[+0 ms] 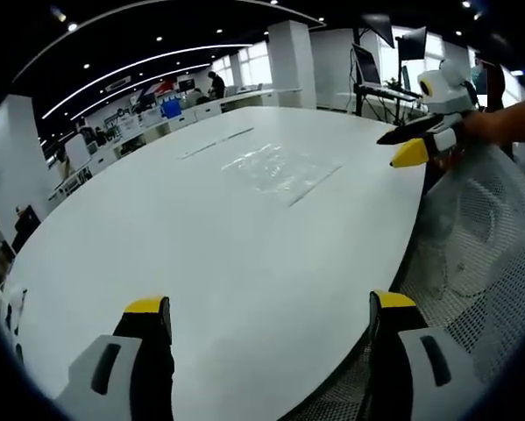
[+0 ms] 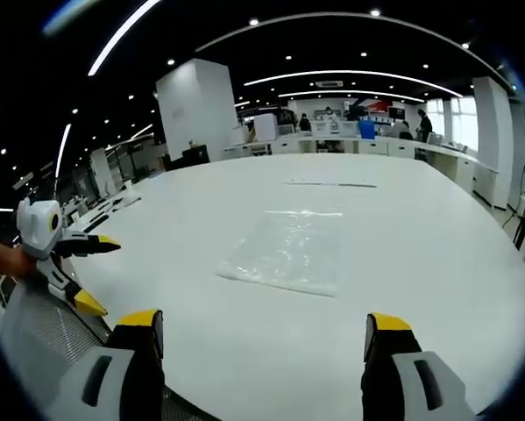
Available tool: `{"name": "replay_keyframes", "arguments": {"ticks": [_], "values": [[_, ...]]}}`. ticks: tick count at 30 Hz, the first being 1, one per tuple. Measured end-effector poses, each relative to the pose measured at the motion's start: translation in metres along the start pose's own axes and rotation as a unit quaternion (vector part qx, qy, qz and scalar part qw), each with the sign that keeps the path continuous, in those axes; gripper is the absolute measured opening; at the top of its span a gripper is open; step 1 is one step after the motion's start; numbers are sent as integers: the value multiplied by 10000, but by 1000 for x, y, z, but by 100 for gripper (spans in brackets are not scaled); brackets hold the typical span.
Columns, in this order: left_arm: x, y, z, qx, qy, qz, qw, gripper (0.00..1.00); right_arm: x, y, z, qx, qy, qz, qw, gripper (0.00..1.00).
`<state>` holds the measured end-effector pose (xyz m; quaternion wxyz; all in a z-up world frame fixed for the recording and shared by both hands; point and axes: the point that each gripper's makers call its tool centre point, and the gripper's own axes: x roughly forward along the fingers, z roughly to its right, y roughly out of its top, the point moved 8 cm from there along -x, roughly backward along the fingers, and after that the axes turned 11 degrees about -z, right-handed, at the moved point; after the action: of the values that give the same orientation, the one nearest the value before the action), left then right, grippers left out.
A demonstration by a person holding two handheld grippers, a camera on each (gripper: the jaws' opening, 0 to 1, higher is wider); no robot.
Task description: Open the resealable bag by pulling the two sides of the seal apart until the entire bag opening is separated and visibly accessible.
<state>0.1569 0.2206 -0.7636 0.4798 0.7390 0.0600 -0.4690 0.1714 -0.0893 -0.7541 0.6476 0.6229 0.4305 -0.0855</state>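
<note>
We see the clear bag lying flat in the middle of the white table, both our claws spread wide and holding nothing.

A large white oval table carries 1 clear resealable bag, lying flat near its middle. Farther across, a thin dark slot runs along the tabletop.

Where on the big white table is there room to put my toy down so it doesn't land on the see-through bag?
Nearly everywhere. The white table is bare between the clear bag and the near edge by the right gripper, and bare on both sides of the bag. The left gripper also has bare tabletop ahead. The only taken patch is the bag itself, mid-table.
</note>
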Motion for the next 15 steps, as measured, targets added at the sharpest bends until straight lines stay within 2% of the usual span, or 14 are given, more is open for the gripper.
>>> {"name": "replay_keyframes", "arguments": {"ticks": [15], "values": [[-1,1,0,-7,13,16,10000,92,0,-1,-2,-89,18,-77,9999,94]]}}
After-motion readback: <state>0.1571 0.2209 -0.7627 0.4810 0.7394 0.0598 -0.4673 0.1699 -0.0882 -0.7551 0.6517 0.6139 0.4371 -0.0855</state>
